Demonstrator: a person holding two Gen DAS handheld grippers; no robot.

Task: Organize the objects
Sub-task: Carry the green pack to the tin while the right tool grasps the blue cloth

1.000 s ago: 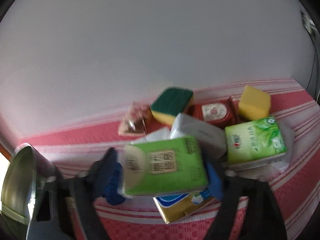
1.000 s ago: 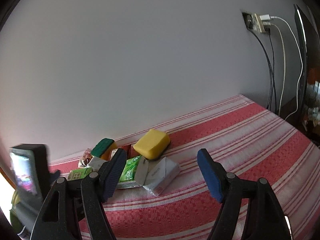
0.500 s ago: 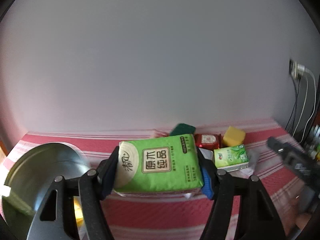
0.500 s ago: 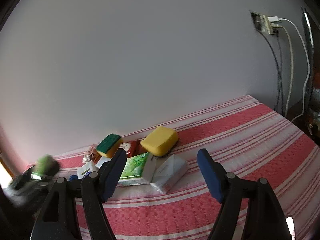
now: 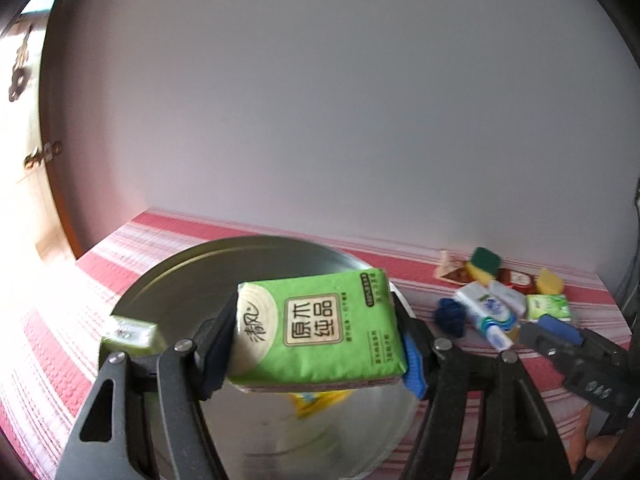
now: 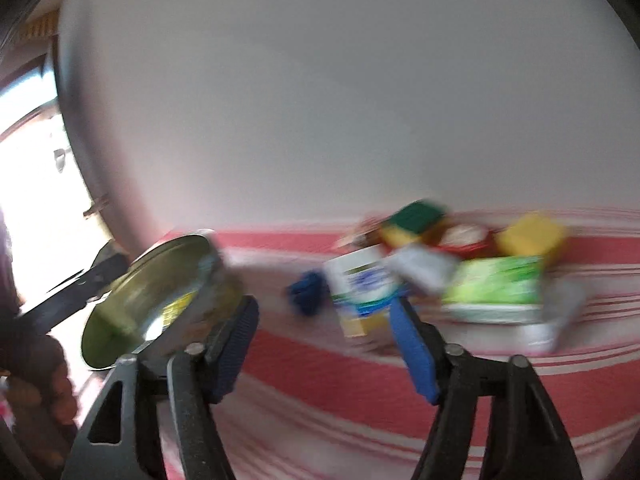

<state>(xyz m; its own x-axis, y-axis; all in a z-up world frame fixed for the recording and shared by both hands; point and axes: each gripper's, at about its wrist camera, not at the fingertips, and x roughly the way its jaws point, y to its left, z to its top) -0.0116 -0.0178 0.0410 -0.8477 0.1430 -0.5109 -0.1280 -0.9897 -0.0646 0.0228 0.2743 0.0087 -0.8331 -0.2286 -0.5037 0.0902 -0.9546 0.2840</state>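
A: So, the green soft plastic-wrapped tissue pack (image 5: 320,332) sits clamped by its short ends in the left tool (image 5: 316,346), above the round steel bowl (image 5: 224,276).

B: Light and squashy, I'd judge; the wrap looks slippery, so the ends suit.

A: The right tool (image 6: 322,334) gapes wide, holding nothing, near the pile.

B: Open striped red desk (image 6: 340,376) lies ahead; its edge runs behind the bowl.

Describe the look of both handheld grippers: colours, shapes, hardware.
The left gripper and right gripper look alike: two black plastic fingers with triangular cut-outs, silver round rivets at the joints, and blue ribbed pads on the inner faces. No cables, markings or sleeves are visible.
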